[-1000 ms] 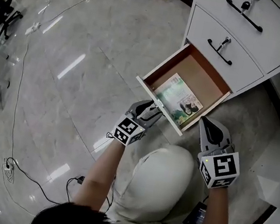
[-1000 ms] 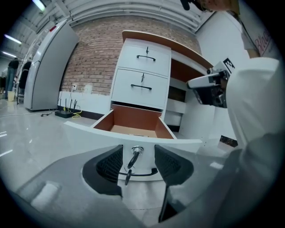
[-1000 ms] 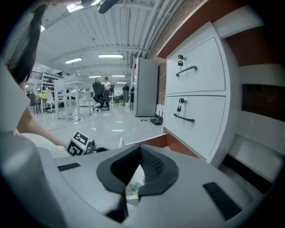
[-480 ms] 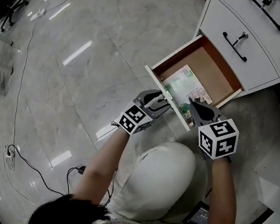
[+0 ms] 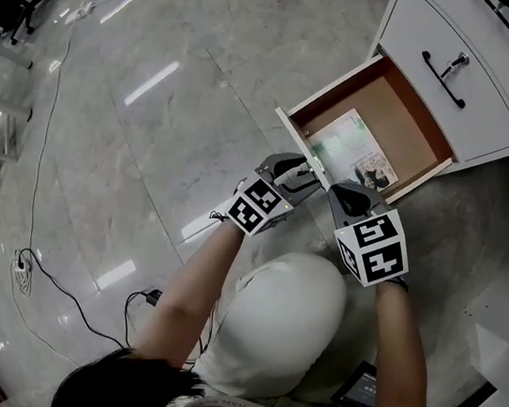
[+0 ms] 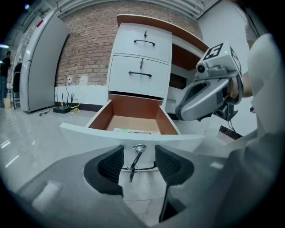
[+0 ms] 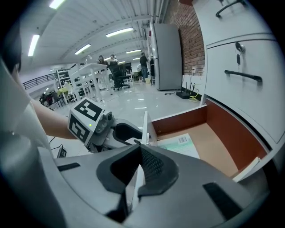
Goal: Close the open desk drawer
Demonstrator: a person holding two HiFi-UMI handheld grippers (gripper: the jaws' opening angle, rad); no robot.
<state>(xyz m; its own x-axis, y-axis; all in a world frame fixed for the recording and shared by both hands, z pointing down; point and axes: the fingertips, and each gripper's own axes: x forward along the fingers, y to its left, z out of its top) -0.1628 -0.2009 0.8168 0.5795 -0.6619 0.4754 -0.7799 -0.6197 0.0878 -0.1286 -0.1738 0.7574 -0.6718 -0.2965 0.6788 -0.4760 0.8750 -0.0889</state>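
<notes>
Nearest to us is a bent knee in pale trousers [image 5: 290,317], with both forearms reaching out over it toward the desk. We see the left gripper [image 5: 299,171] held up against the outside of the drawer front [image 5: 294,130]. Its own view shows the left gripper [image 6: 140,162] with its jaws spread, one pad on either side of a key [image 6: 132,165] that hangs from the lock [image 6: 139,148] in the white panel [image 6: 89,133]. The pads do not touch the key. Just beside it, the right gripper [image 5: 337,193] comes at the same panel from the side. In its own view the right gripper [image 7: 140,162] has its jaws pressed in on the top edge of the drawer front [image 7: 144,122], which runs between the two pads.

Beyond the panel the drawer [image 5: 393,100] stands pulled well out from the bottom of the white desk pedestal, with its brown inside open to us. A green and white booklet [image 5: 353,146] lies flat on the drawer bottom, toward the front edge, and the back part is bare. We see the same booklet [image 7: 178,142] from the right gripper view, close behind the panel.

Above the open drawer a closed drawer [image 5: 473,103] carries a black bar handle [image 5: 444,79]. The glossy grey floor [image 5: 151,135] spreads out to the left, and a thin cable [image 5: 30,278] trails across it.
</notes>
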